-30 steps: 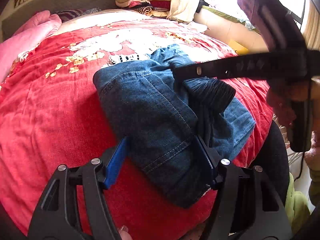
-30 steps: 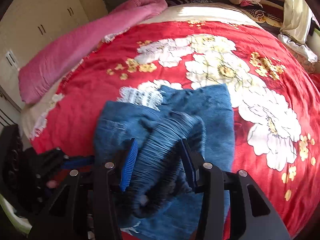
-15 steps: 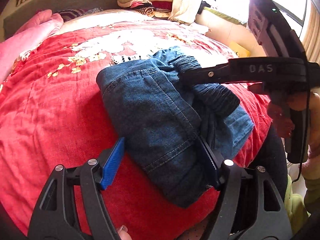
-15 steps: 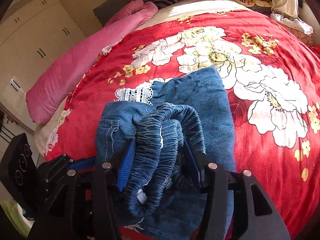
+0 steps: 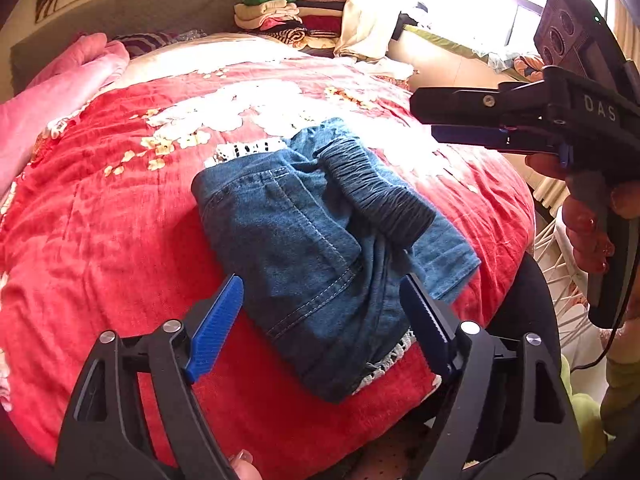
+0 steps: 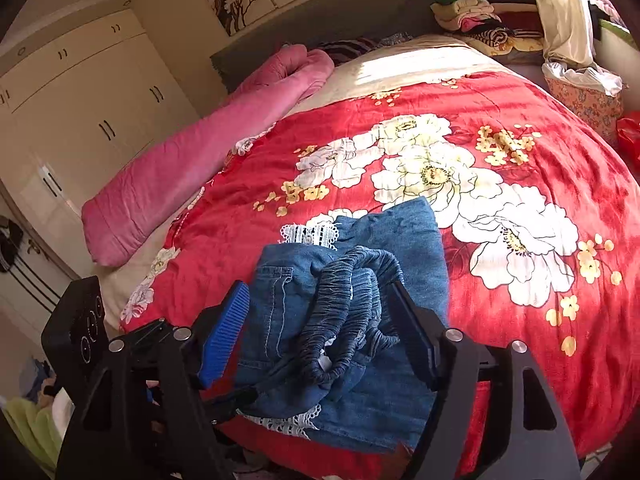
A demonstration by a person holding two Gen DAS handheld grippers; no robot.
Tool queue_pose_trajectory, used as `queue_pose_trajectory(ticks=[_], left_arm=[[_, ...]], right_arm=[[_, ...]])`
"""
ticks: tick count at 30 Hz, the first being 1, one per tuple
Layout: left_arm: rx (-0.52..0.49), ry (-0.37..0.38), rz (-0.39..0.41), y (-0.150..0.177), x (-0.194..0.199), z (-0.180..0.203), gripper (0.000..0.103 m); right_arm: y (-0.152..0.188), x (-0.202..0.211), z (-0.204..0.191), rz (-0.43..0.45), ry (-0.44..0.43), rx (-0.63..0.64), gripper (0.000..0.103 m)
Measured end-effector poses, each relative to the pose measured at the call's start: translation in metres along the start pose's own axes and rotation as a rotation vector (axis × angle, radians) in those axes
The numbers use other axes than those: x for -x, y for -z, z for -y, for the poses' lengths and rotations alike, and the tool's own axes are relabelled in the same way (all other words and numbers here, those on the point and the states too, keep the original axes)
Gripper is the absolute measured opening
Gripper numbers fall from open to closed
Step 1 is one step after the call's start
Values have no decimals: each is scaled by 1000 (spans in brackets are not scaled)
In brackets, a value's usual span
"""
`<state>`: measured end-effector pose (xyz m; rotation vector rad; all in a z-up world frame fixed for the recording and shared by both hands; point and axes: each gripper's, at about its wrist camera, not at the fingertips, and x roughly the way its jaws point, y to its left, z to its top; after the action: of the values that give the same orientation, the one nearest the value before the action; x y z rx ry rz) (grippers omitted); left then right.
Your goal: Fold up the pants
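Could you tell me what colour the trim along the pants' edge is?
White lace trim, clearest in the right wrist view.

a bed's red floral quilt (image 6: 540, 152) carries folded denim pants (image 5: 304, 240) and perhaps a rolled pink blanket (image 6: 192, 168).

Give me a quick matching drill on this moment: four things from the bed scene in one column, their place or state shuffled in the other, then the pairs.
1. jeans
2. pink blanket
3. right gripper
4. stack of clothes

A. rolled up along the far side of the bed
B. folded into a bundle near the bed's front edge
C. piled beside the headboard
D. open, holding nothing, raised above the bed

Pairs: 1-B, 2-A, 3-D, 4-C
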<state>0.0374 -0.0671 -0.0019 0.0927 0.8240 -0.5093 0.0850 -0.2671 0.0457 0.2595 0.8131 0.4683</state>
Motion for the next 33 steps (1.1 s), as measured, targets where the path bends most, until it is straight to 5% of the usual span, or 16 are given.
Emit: queue_pose_trajectory(ticks=[13, 33], left_arm=[[53, -65, -4, -6, 1, -5, 93], [186, -129, -59, -13, -30, -31, 93]], right_arm=[[13, 21, 33, 31, 61, -32, 83], [37, -20, 60, -79, 79, -27, 86]])
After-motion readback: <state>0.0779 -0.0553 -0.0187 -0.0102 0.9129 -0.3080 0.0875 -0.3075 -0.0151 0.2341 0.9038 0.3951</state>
